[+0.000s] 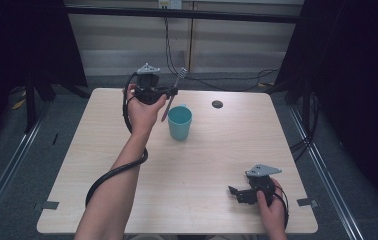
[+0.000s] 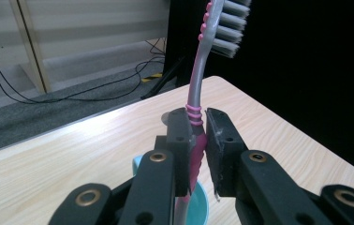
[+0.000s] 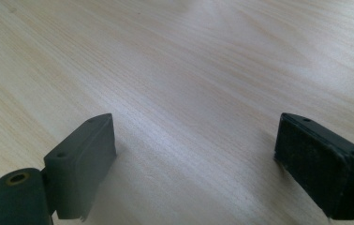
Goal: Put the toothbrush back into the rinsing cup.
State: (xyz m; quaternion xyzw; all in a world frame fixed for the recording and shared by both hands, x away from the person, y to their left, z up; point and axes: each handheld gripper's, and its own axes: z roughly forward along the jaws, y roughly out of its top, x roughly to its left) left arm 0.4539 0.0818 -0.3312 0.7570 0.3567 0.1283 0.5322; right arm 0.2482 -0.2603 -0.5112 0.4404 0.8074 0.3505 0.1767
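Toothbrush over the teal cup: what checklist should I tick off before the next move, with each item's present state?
1. Left gripper jaws clamp the toothbrush handle: ok.
2. Bristles point up, handle end down: ok.
3. Handle end inside the teal cup: cannot tell.
4. Cup upright on the table: ok.
5. Right gripper open, holding nothing, near the table's front edge, away from the cup: ok.

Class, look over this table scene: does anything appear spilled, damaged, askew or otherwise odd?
Nothing stands out. The left gripper grips the toothbrush, bristles up, over the upright teal cup; the table looks dry and undamaged.
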